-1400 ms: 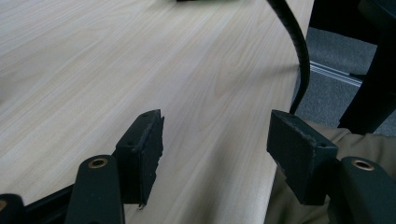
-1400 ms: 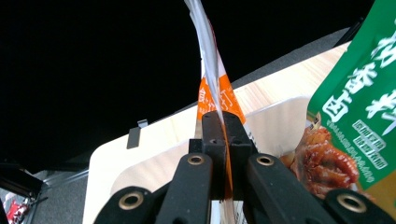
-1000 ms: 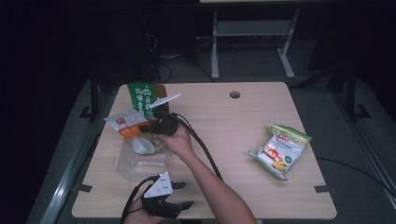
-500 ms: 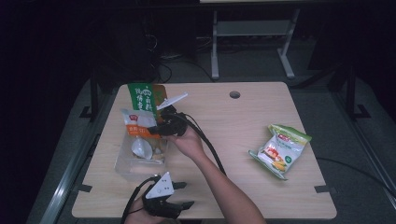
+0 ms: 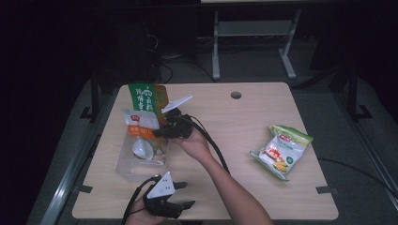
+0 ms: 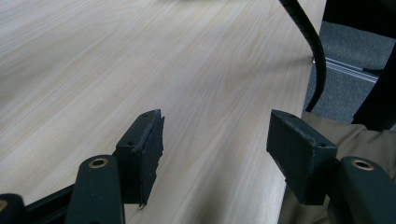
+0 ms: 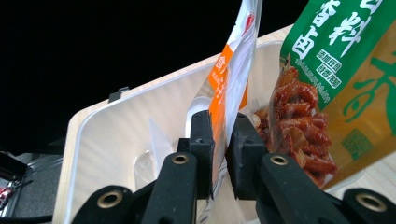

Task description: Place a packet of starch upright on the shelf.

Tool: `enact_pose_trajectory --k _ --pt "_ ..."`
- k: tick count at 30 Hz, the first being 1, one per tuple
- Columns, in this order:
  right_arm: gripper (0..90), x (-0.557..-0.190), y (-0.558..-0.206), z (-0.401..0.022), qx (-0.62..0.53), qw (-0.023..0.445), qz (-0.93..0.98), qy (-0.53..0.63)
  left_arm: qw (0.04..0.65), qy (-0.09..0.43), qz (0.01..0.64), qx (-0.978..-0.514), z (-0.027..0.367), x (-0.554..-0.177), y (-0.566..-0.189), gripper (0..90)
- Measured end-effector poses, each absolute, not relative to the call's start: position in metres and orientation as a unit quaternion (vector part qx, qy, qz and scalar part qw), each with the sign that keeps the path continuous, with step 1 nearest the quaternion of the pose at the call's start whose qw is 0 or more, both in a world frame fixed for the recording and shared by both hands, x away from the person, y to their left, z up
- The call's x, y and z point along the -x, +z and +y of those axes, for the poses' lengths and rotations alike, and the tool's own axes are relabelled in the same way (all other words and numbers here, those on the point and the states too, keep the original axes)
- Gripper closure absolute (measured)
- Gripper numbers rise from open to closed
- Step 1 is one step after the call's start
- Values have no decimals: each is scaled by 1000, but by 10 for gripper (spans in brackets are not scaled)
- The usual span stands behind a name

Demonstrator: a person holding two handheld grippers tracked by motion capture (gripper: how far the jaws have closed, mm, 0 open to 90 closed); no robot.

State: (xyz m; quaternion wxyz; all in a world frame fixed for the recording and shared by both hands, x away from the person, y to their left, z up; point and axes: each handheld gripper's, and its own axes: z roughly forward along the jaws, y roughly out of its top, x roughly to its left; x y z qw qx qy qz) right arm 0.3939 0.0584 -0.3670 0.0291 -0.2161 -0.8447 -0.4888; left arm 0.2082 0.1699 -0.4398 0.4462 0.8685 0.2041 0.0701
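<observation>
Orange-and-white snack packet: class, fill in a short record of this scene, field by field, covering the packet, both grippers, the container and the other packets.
held item: orange-and-white packet, upright
right gripper: shut on the packet's lower edge
left gripper: open, nothing between the jaws, over bare table
container: clear plastic box under the packet
beside it: green packet, standing
apart: yellow-green packet, lying flat at the right

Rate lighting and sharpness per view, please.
High view: dim and soft, surroundings black, table evenly lit. Left gripper view: bright, wood grain sharp, near jaws slightly soft. Right gripper view: black background, orange-white packet between the jaws and green packet well lit, print legible.
</observation>
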Motion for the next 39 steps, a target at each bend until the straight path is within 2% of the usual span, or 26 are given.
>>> enact_pose_trajectory --k 4,11,39 --pt "761 -389 -363 50 213 30 -845 -489 447 67 207 -868 170 -209 -440 357" --pt "751 -377 -359 29 207 22 -842 -498 450 65 212 -865 171 -211 -441 355" --pt "638 -352 -390 -93 279 22 -823 -494 451 60 215 -864 170 -219 -445 354"
